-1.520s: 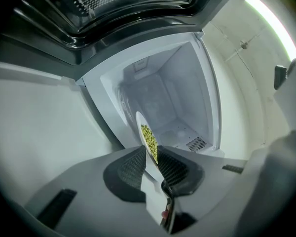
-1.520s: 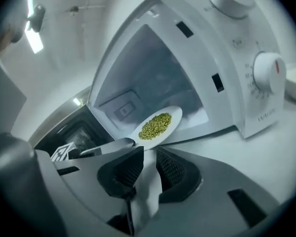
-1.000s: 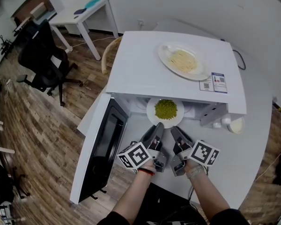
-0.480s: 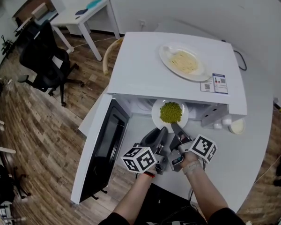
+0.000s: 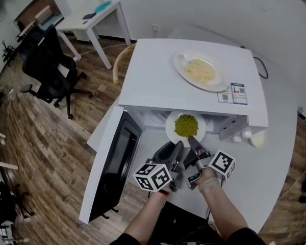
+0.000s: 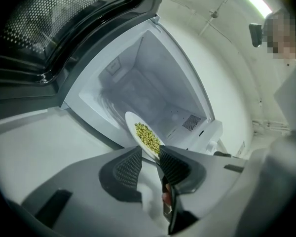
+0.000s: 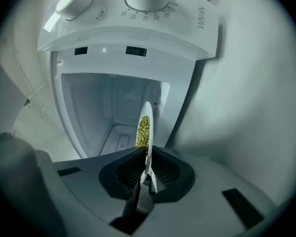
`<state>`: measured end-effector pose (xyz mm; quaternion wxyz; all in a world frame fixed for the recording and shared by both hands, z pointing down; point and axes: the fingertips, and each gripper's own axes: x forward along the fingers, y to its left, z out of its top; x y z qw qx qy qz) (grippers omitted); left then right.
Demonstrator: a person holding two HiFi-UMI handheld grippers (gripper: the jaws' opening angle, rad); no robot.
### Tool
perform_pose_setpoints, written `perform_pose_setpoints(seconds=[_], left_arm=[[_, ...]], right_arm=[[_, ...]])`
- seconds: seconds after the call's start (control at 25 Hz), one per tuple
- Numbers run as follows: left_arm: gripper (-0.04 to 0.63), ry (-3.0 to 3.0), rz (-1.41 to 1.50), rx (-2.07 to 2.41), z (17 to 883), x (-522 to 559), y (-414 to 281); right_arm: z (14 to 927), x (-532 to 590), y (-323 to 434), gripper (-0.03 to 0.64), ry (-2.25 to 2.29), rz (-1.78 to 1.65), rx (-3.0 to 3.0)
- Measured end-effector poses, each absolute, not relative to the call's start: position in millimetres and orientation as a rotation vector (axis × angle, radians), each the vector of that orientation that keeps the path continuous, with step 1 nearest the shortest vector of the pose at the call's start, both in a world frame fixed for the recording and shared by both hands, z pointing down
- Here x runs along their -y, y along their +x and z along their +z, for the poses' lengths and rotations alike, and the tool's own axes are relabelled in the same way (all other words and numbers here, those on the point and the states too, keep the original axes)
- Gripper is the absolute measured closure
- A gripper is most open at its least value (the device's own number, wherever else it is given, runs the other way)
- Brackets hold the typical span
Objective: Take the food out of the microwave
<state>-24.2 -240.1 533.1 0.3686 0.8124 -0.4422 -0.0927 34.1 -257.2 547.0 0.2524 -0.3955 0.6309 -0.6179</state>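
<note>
A white plate of green peas [image 5: 186, 126] sits in the mouth of the open white microwave [image 5: 194, 86], half under its top. My right gripper [image 5: 193, 140] is shut on the plate's near rim. In the right gripper view the plate [image 7: 145, 127] runs edge-on between the jaws of the right gripper [image 7: 147, 154]. My left gripper [image 5: 175, 146] is just left of it, and its jaws are opening. In the left gripper view the plate [image 6: 145, 137] lies just past the tips of the left gripper [image 6: 150, 154], and the pads do not press on it.
The microwave door [image 5: 112, 167] hangs open at the left. A plate of noodles [image 5: 200, 70] rests on top of the microwave. A small white bowl [image 5: 256, 137] stands on the table [image 5: 275, 177] at the right. An office chair [image 5: 48, 65] and a small white table [image 5: 92, 14] stand at the far left.
Both grippers have rolled and drawn closer together below the plate. The plate has shifted slightly right. The left jaws have spread apart.
</note>
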Motion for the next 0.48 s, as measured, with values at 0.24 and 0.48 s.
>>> perform_pose_setpoints(seconds=[0.24,0.48], left_arm=[[0.483,2.139,-0.201,1.145,527,234,-23],[0.479,2.171,-0.171,1.146,524,229,-22]], right_arm=[[541,251,36,0.565,-1.063,-1.673,-1.712],[539,246,36,0.564,-1.08,-1.677,-1.724]])
